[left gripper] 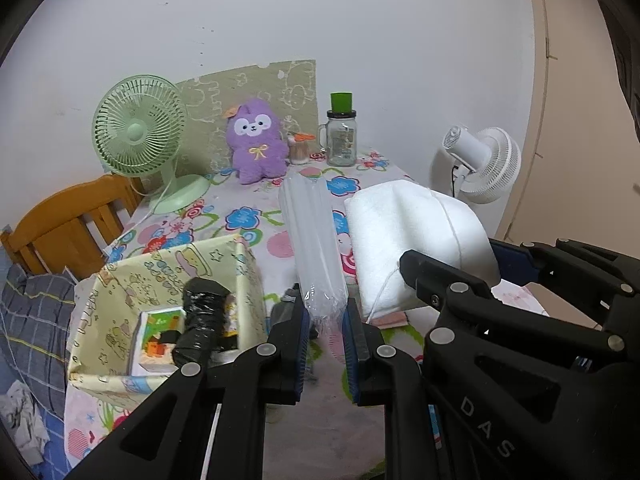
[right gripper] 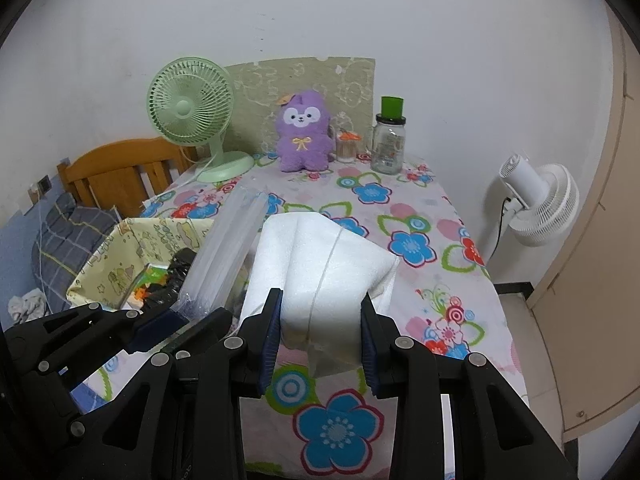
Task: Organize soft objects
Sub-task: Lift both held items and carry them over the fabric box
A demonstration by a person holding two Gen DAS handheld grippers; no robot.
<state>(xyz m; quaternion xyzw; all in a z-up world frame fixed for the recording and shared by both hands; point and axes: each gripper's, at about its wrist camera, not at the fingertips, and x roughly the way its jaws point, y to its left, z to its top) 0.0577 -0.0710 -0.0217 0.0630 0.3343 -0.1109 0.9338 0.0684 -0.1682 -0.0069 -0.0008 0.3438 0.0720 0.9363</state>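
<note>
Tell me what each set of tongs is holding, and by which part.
The left tongs pinch the near end of a clear plastic sleeve. The right tongs grip the near end of a white foam bundle tied with string.

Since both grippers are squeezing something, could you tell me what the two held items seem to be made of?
The clear sleeve in the left gripper looks like glossy thin plastic film, see-through and crinkled. The white bundle in the right gripper looks like matte foam sheet, finely grainy, tied with string.

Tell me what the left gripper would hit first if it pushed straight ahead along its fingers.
Probably the purple plush toy at the table's far end. The left gripper is shut on the clear plastic bundle, which points that way, though depth is uncertain.
</note>
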